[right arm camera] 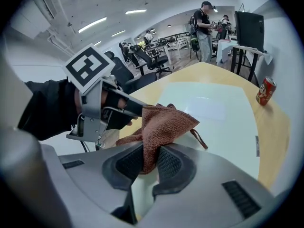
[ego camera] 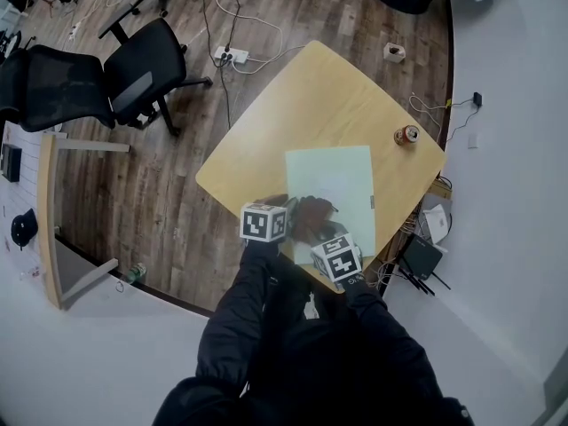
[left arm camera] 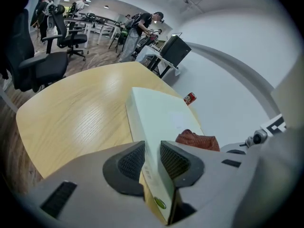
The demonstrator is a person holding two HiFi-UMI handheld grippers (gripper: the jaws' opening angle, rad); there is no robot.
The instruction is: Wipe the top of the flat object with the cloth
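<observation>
A flat pale green box [ego camera: 333, 185] lies on the round-cornered wooden table [ego camera: 311, 96]. My left gripper [left arm camera: 152, 158] is shut on the box's near left edge [left arm camera: 149, 127], which passes between both pads. A brown cloth [right arm camera: 164, 122] rests bunched on the near part of the box top [right arm camera: 213, 113], and my right gripper [right arm camera: 149, 161] is shut on its lower fold. In the head view the cloth [ego camera: 312, 216] shows dark between the two marker cubes. The right gripper view has the left gripper [right arm camera: 95, 103] just left of the cloth.
A red can [ego camera: 406, 135] stands on the table's right corner, beyond the box. Black office chairs [ego camera: 133, 74] and a power strip with cables [ego camera: 231, 56] are on the wood floor at the far left. A white wall [ego camera: 515, 149] curves along the right. People stand at desks far off.
</observation>
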